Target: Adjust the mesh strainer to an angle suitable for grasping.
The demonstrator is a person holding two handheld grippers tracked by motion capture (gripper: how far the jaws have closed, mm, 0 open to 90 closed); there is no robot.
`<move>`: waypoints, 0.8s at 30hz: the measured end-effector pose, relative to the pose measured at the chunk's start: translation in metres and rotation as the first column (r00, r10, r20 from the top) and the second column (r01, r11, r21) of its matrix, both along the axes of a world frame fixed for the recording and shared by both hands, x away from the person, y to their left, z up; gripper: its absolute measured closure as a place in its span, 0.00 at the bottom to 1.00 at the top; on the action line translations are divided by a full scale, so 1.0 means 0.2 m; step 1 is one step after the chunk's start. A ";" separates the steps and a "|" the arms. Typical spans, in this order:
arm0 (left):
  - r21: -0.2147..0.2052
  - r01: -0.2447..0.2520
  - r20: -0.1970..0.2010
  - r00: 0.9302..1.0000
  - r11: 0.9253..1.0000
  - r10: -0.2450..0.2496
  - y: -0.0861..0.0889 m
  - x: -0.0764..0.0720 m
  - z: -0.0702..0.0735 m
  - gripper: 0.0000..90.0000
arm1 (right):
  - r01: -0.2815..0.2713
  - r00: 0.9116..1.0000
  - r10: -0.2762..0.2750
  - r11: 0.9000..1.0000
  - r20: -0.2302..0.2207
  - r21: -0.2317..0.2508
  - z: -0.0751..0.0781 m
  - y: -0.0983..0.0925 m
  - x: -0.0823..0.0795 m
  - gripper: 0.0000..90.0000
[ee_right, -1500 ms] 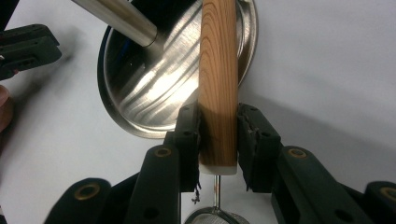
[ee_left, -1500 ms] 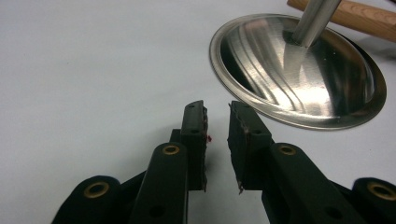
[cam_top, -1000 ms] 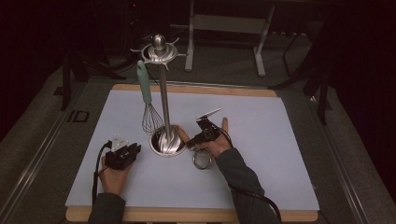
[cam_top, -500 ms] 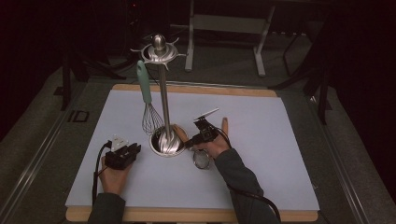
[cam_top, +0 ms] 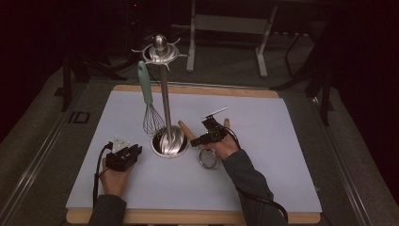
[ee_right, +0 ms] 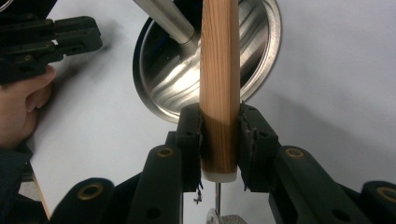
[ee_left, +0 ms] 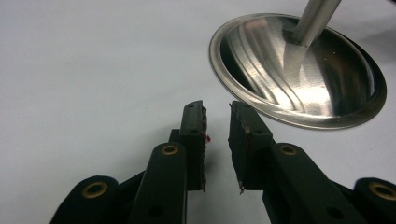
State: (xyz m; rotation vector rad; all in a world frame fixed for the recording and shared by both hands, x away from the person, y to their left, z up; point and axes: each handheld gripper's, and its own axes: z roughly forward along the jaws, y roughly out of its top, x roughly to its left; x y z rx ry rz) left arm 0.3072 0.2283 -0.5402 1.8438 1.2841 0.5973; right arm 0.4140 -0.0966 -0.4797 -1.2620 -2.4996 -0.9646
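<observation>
**Right tool clamping a wooden handle beside the stand**

The right tool (cam_top: 200, 140) is gripping a wooden handle (ee_right: 219, 88), its two jaws pressing on either side of the wood near the handle's lower end. The handle is reaching from the tool across the rim of the round steel base (cam_top: 169, 143) of the utensil stand (cam_top: 162, 94), which is sitting on the white tabletop (cam_top: 282, 141). Below the clamped end, a thin metal shaft is running down to a small round mesh head (cam_top: 208, 159), so the thing looks like a little strainer; that head is hanging or lying just in front of the base, on the person's side, and I cannot tell whether it is touching the tabletop.

The left tool (ee_left: 217, 123) is resting low on the tabletop just to the left of the base, near its rim but not touching it. Its jaws are standing a little apart with nothing between them.

A whisk (cam_top: 151, 113) with a pale green handle is hanging from the hooks at the top of the stand, its wire head dangling close to the pole, just above the base.
</observation>
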 end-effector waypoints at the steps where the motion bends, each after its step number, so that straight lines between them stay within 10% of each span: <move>1: 0.002 0.001 -0.001 1.000 1.000 -0.001 0.00 0.00 0.00 0.84 | -0.006 1.000 0.006 1.000 0.012 -0.004 0.01 0.00 -0.01 0.81; 24: 0.005 0.000 0.002 1.000 1.000 0.000 0.00 0.00 0.00 0.84 | -0.054 0.990 0.052 0.998 0.128 0.017 0.20 0.00 -0.11 0.81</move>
